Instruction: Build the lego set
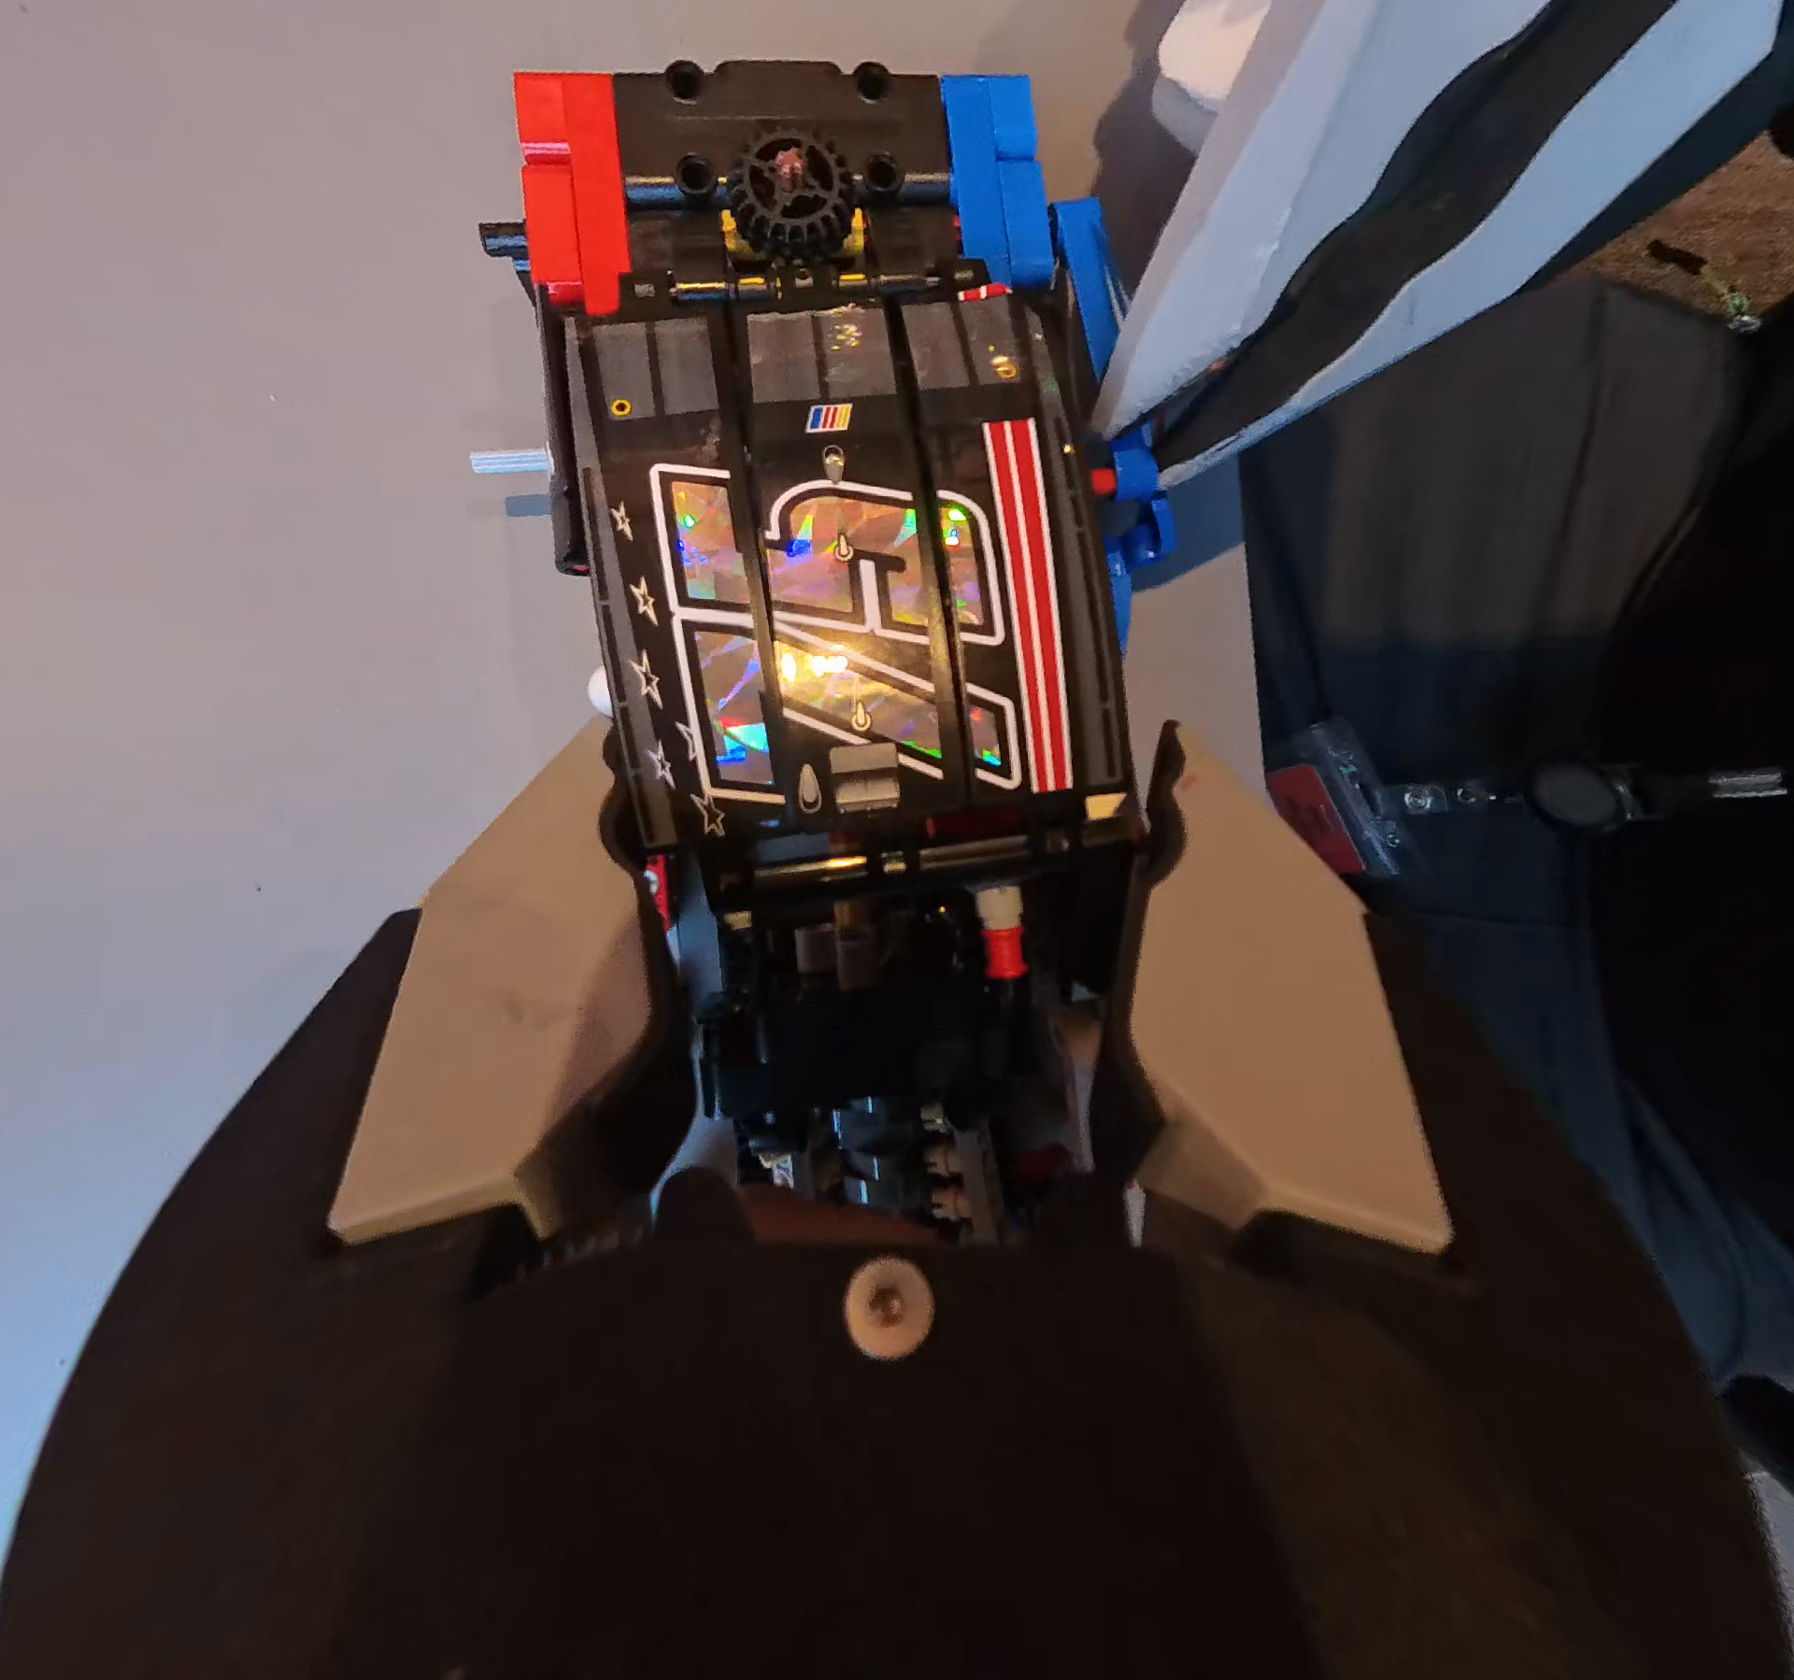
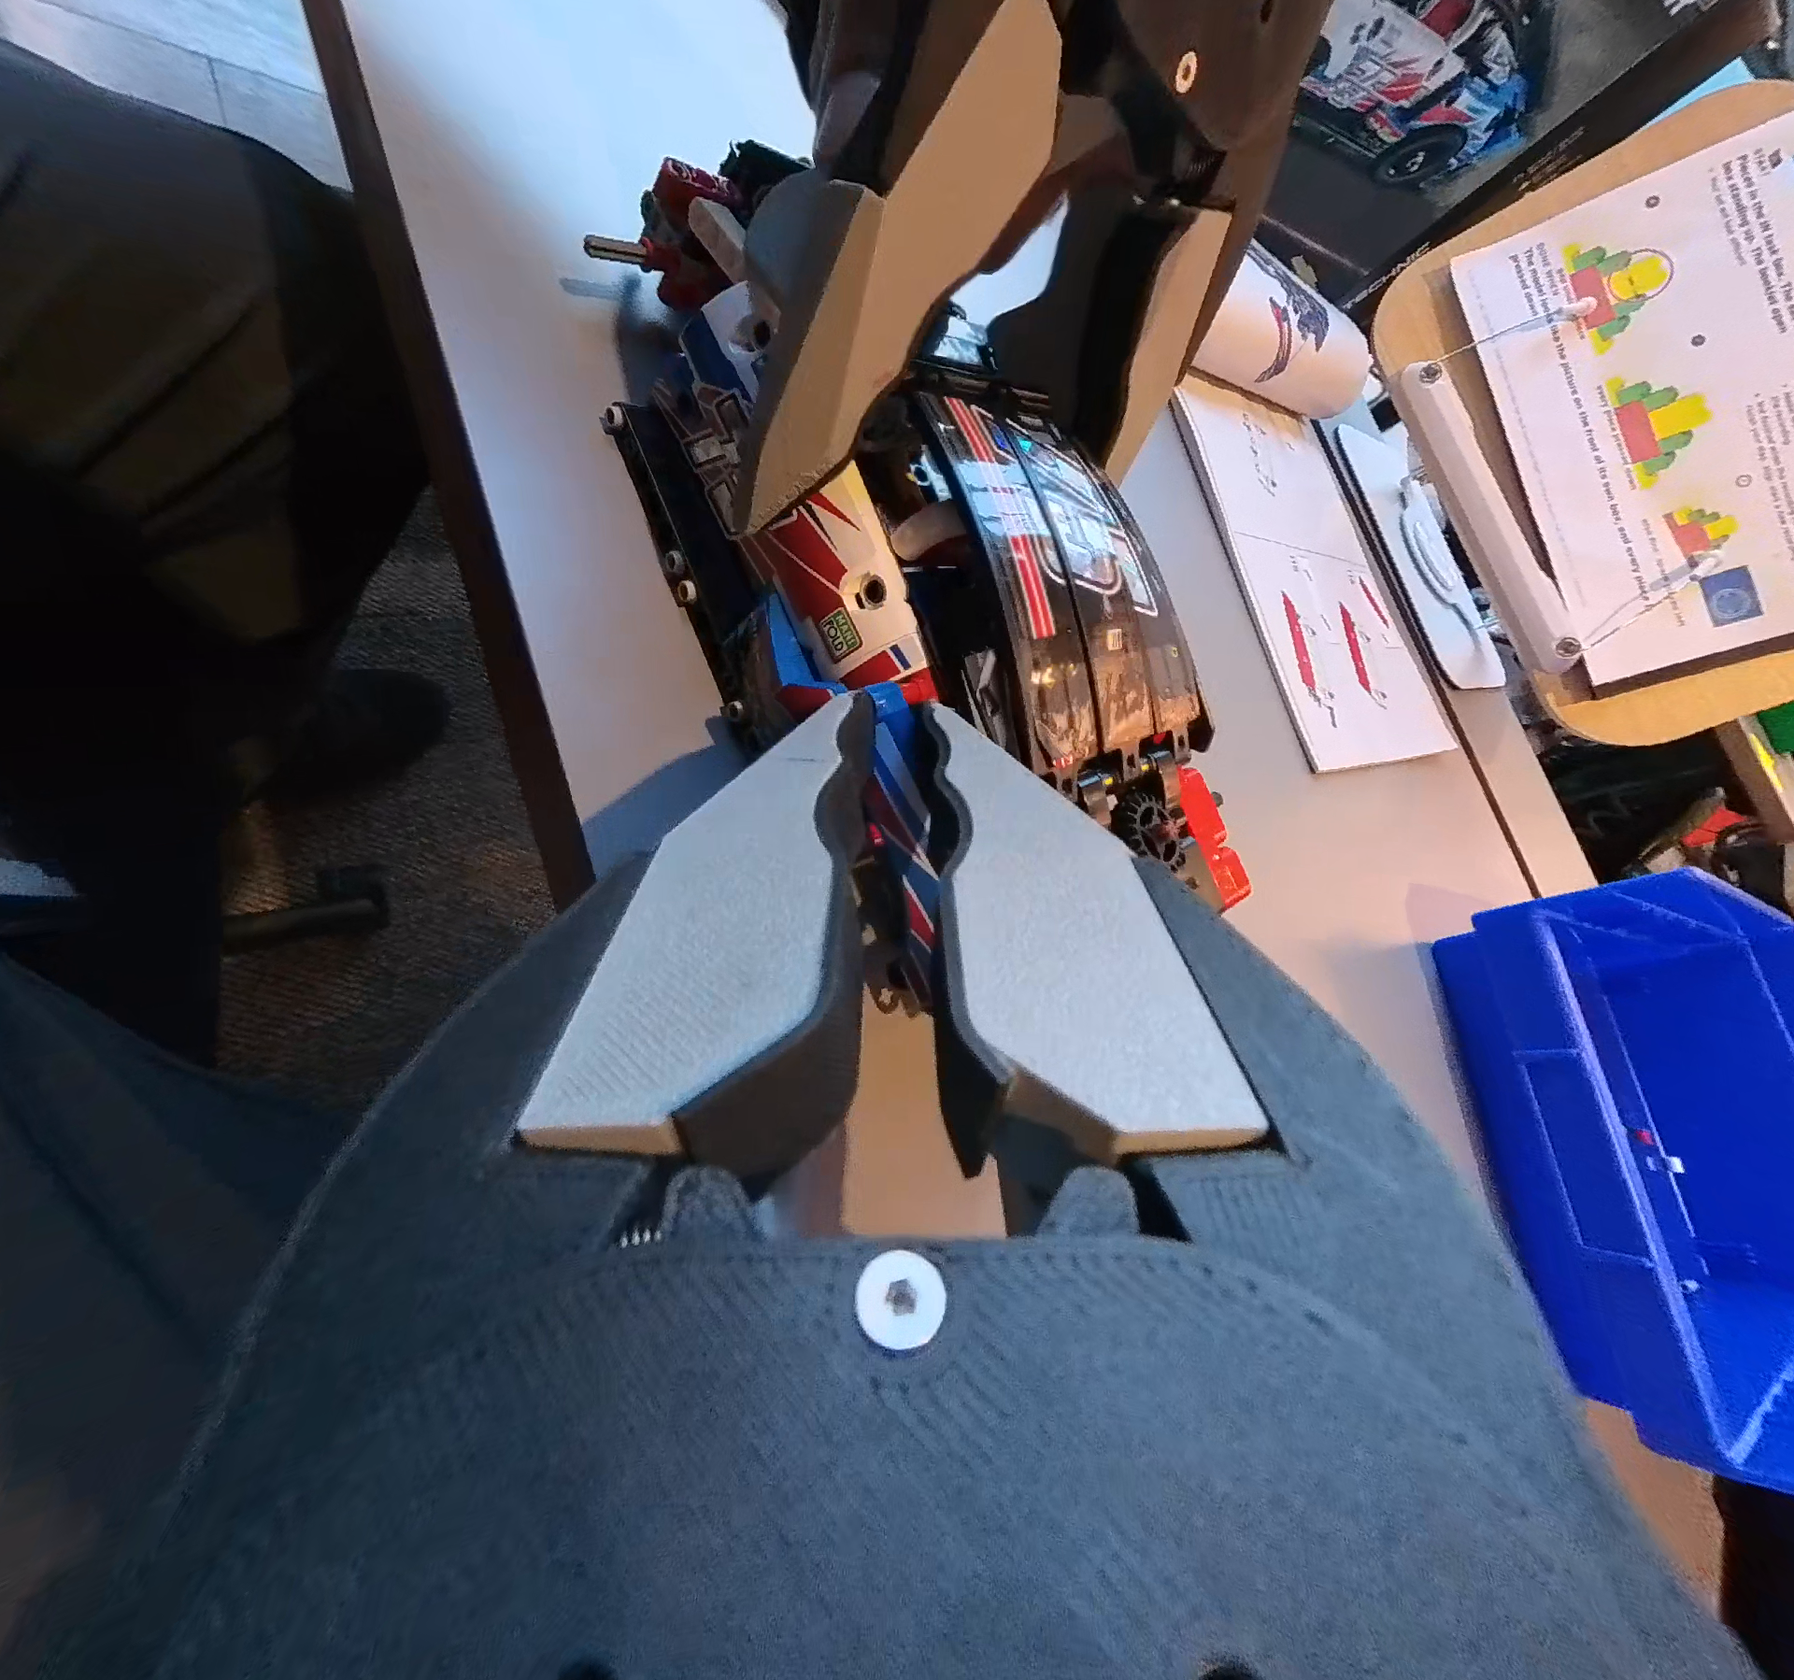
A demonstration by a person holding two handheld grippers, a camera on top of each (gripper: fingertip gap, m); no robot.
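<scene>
Lego car (image 1: 845, 566) lies on our pale grey worktop (image 1: 243, 468); our left gripper (image 1: 888, 857) jaws clamp its body, right gripper (image 2: 895, 721) jaws pinch its blue side panel (image 2: 908, 818), printed sheets (image 2: 1301, 585) nearby.

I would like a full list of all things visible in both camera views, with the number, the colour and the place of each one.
Lego car: one, black with red and blue parts, on the table between both grippers.
Black gear: one, at the car's far end in the left wrist view.
Table: one, light grey, under the car.
Blue bin: one, on the table, right side of the right wrist view.
Instruction sheet: one, white, flat on the table beyond the car.
Printed page on a wooden board: one, white, upper right.
Left hand-held gripper: one, black with beige fingers, shut on the car body.
Right hand-held gripper: one, black with grey fingers, shut on a blue striped side panel.
</scene>
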